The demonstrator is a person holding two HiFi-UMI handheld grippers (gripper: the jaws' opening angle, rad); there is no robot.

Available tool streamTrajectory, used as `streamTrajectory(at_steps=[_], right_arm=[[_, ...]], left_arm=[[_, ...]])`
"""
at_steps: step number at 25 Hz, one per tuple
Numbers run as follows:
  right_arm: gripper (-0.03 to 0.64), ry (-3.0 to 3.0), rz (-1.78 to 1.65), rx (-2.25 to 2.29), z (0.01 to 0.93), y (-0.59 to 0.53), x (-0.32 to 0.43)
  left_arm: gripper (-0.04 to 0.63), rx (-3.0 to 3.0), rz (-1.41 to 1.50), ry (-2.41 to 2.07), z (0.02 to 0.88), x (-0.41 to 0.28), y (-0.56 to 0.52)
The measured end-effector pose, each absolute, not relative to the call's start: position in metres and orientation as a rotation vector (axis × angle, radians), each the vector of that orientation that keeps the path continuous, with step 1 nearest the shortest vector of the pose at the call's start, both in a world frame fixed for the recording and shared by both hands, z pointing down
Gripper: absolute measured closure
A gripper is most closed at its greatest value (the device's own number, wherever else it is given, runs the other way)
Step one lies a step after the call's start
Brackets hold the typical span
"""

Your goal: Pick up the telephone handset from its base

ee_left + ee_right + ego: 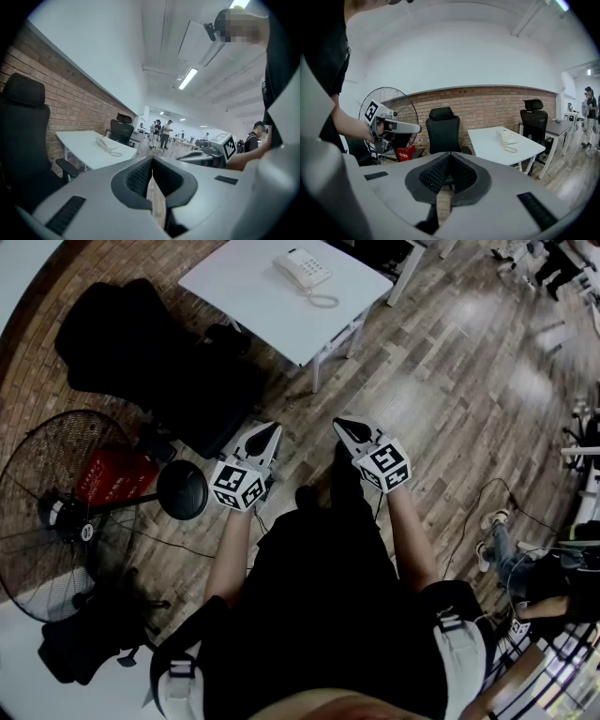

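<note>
The person's legs and feet are mostly hidden under a black top in the head view, and the desk's (pixel 234 292) far corner is cut off by the frame's top edge. The telephone (pixel 302 268) is small in every view, so its keys and any print are unreadable. It lies near the desk's far long edge, towards the right-hand corner, well apart from both grippers. The handset (pixel 500 136) rests along one side of the base, its long axis roughly parallel to that far edge. I cannot tell which end is the earpiece. A looped cord (pixel 322 301) trails from the telephone towards the near edge. The telephone is pale smooth plastic, and the desk is a plain white slab on thin white legs over wood-plank flooring. The left gripper (pixel 272 429) and right gripper (pixel 339 425) are held out low in front of the person. Each has white shells and black ribbed pads, and the jaws of each are pressed together on nothing. A black mesh office chair (pixel 141 352) and a round wire-caged fan (pixel 56 512) stand by the brick wall.
</note>
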State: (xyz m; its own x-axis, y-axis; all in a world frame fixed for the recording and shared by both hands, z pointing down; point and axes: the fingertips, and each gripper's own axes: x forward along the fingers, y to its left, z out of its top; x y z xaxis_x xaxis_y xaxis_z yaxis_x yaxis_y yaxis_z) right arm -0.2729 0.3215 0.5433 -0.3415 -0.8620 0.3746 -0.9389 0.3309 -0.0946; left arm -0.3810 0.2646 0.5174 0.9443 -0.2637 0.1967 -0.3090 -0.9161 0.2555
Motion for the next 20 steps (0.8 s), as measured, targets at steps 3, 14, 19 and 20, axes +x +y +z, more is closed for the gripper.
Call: streamTrajectory(at_steps=[3, 14, 19, 20], right_arm=[[0.621, -2.333, 0.433, 1.633, 0.545, 0.334, -0.281], [0.621, -2.317, 0.420, 1.621, 0.543, 0.339, -0.294], [0.621, -2.348, 0.440, 1.590, 0.541, 0.330, -0.287], [0.621, -2.344, 0.442, 1.590, 0.542, 0.328, -0.283]], left_arm=[[0.575, 2.816, 0.233, -0.420, 0.517, -0.393, 0.277], [0.575, 2.819, 0.232, -0.421, 0.514, -0.412, 0.278], [0.575, 2.812, 0.234, -0.416, 0.516, -0.399, 0.266], [0.575, 2.810, 0.235, -0.416, 0.517, -0.395, 0.263]])
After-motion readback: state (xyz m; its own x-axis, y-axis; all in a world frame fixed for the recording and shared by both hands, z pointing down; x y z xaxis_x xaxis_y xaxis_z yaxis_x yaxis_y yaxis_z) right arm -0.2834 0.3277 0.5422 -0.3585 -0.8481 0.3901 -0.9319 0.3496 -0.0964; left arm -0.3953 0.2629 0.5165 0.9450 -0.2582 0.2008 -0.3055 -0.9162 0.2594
